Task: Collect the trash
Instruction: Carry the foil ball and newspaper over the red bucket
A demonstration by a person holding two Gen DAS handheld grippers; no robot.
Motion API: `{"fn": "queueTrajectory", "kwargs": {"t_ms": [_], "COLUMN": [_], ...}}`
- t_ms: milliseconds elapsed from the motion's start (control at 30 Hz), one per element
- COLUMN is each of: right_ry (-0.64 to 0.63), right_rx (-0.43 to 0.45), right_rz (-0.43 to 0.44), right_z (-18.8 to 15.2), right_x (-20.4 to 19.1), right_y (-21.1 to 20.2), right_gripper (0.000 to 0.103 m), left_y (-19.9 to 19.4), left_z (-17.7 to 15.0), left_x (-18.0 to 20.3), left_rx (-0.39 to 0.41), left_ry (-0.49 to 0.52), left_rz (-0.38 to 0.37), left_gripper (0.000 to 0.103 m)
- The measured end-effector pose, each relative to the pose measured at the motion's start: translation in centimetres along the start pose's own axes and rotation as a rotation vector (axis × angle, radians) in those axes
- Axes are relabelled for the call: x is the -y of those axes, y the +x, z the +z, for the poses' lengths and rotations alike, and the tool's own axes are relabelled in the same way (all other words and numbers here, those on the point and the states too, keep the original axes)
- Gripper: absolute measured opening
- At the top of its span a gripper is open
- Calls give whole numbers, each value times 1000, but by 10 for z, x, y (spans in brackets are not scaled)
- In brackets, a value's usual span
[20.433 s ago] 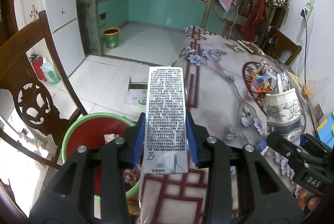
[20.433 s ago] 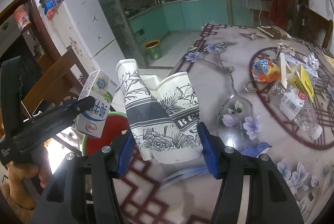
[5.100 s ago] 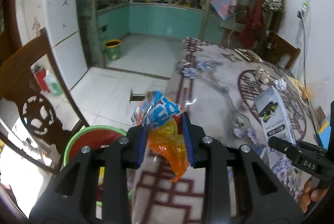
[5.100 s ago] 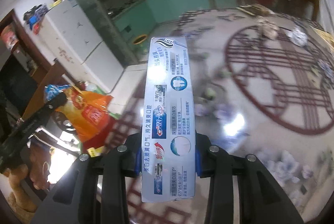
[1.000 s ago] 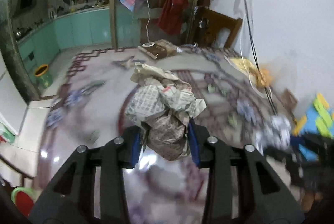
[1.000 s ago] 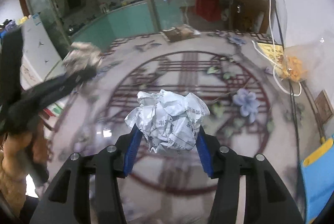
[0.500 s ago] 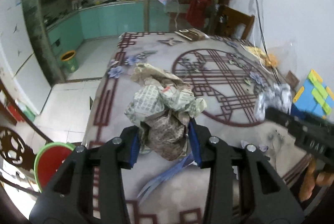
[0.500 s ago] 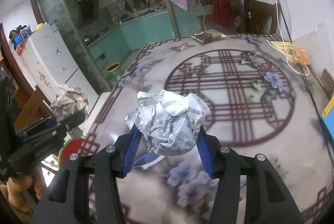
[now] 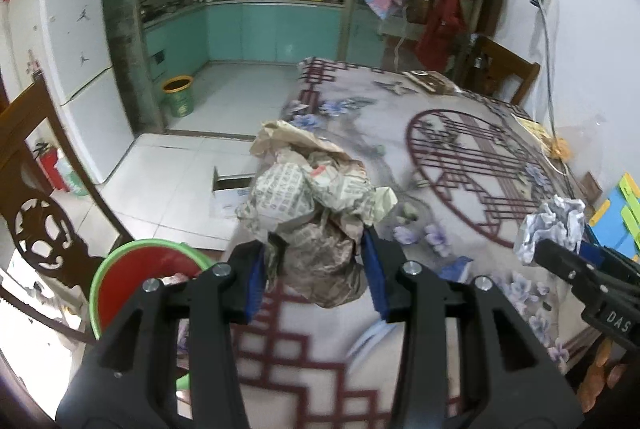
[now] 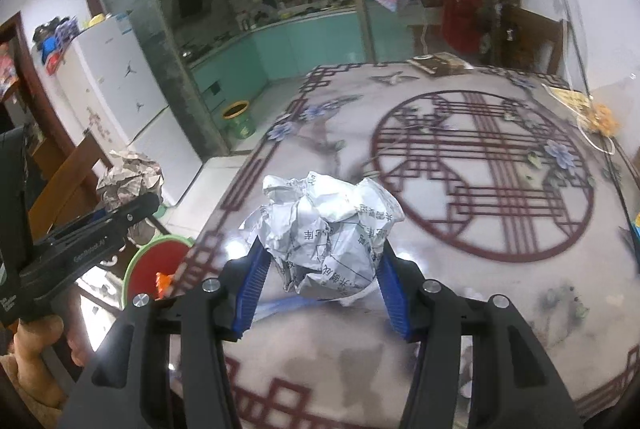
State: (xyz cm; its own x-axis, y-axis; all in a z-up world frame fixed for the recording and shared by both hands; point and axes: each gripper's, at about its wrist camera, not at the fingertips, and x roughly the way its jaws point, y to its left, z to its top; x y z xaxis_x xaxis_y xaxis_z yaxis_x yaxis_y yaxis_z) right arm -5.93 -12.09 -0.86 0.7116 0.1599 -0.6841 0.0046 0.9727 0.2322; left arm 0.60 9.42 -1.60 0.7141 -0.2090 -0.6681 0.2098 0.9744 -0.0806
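Note:
My left gripper (image 9: 314,275) is shut on a crumpled brownish newspaper ball (image 9: 312,205), held over the table's near left edge. The red bin with a green rim (image 9: 136,269) stands on the floor just left of and below it. My right gripper (image 10: 320,279) is shut on a crumpled white paper ball (image 10: 326,231) above the table. The white ball also shows at the right of the left wrist view (image 9: 550,227). The left gripper with its newspaper ball (image 10: 130,177) shows at the left of the right wrist view, above the bin (image 10: 154,269).
The table (image 10: 480,165) wears a grey cloth with a dark red lattice pattern. A dark wooden chair (image 9: 36,197) stands beside the bin. A small cardboard box (image 9: 230,195) lies on the tiled floor. A book (image 10: 438,63) lies at the table's far edge.
Both grippers have swung left and back toward the table's near left edge. The red bin has come closer in both views. Both paper balls stay gripped.

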Motion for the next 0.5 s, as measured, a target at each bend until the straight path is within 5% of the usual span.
{"fn": "queueTrajectory", "kwargs": {"t_ms": [500], "right_ry": [-195], "right_rx": [-69], "right_rz": [132], "right_z": [-9], "right_x": [-109], "right_y": [56], "right_gripper": [52], "left_y": [4], "left_z": [-22], "left_x": [-102], "left_rx": [-73], "left_ry": [-196], "left_rz": [98], "left_gripper": [41]}}
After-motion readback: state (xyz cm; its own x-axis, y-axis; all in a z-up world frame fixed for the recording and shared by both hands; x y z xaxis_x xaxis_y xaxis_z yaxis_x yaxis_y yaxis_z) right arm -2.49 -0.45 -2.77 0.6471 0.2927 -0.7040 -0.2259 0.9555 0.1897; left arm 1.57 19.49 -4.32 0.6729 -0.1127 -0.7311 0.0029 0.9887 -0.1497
